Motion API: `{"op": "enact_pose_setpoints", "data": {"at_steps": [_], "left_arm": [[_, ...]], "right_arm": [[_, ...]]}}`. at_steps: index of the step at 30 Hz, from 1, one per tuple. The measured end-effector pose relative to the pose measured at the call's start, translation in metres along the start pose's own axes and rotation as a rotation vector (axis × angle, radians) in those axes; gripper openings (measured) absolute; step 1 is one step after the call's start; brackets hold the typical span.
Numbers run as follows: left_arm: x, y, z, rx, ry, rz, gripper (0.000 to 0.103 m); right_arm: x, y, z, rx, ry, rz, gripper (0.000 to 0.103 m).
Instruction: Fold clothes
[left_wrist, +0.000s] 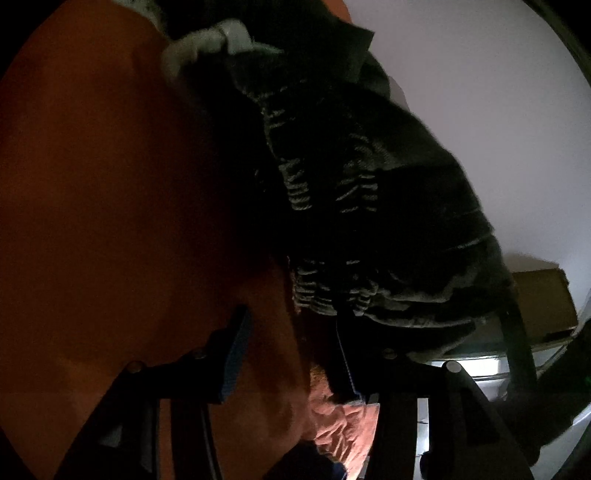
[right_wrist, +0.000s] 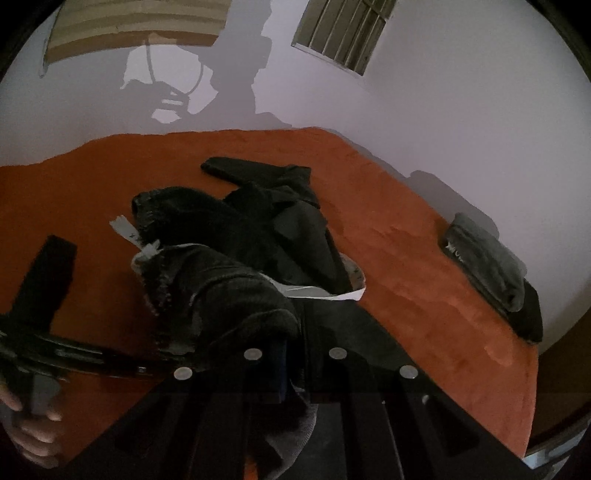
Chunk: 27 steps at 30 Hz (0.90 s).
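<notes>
The right tongs are clamped on the hem of a dark garment, whose cloth bunches over and between the two fingers at the near edge of the view. Held by that one edge, the garment trails away from the grip and slumps across the orange-covered table, so most of its weight lies on the cover and only the pinched part is raised. A grip at the hem makes sense for folding: it gives an edge to pull straight or carry over.

The left tongs stand wide, with nothing between the blue pads. They sit low beside the garment's ribbed edge, which hangs just past the right-hand finger; whether that finger touches the cloth cannot be told. In the right view the left tool comes in from the left, gripped by a hand, and points toward the same garment, which suits taking a second edge.

The garment is crumpled, not flat: a sleeve reaches to the far side and a white label sticks out on the left. Something white shows under its right side; what it is cannot be told. At the far right, well apart, a grey folded piece lies on a darker one, stacked by the table's edge as finished pieces would be.
</notes>
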<state>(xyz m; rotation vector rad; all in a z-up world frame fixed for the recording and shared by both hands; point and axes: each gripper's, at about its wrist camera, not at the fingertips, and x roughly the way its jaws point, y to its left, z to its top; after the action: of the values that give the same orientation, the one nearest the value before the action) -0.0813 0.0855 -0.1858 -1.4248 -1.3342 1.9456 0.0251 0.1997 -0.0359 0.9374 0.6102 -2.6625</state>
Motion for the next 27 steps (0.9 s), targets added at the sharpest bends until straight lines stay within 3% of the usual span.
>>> {"op": "enact_pose_setpoints", "data": {"at_steps": [5, 6, 7, 10, 13, 17, 21, 22, 27], "left_arm": [[0.002, -0.007, -0.003, 0.017, -0.04, -0.064, 0.046], [-0.001, -0.011, -0.004, 0.039, -0.064, -0.064, 0.033], [-0.005, -0.016, -0.005, 0.068, -0.087, -0.067, 0.013], [-0.022, -0.033, -0.01, 0.167, -0.187, -0.021, 0.001], [-0.033, -0.037, -0.009, 0.188, -0.242, 0.052, 0.001], [-0.021, -0.005, -0.003, -0.017, -0.134, 0.003, 0.007], [-0.011, 0.022, -0.007, -0.169, -0.074, -0.042, 0.042], [-0.009, 0.028, -0.008, -0.207, -0.059, -0.053, 0.046], [-0.003, 0.039, -0.011, -0.283, -0.043, -0.106, 0.047]], "right_arm": [[-0.011, 0.001, 0.003, 0.0, -0.024, 0.015, 0.005], [-0.013, 0.0, 0.004, 0.011, -0.024, 0.024, 0.005], [-0.014, -0.001, 0.005, 0.021, -0.02, 0.032, 0.005], [-0.015, 0.002, 0.006, 0.021, -0.016, 0.029, 0.005], [-0.013, 0.006, 0.006, 0.023, -0.004, 0.032, 0.005], [-0.011, 0.008, 0.009, 0.021, 0.004, 0.029, 0.005], [-0.009, 0.007, 0.017, 0.026, -0.001, 0.026, 0.005], [-0.009, 0.005, 0.018, 0.033, -0.002, 0.028, 0.005], [-0.007, 0.001, 0.021, 0.048, -0.003, 0.029, 0.005]]}}
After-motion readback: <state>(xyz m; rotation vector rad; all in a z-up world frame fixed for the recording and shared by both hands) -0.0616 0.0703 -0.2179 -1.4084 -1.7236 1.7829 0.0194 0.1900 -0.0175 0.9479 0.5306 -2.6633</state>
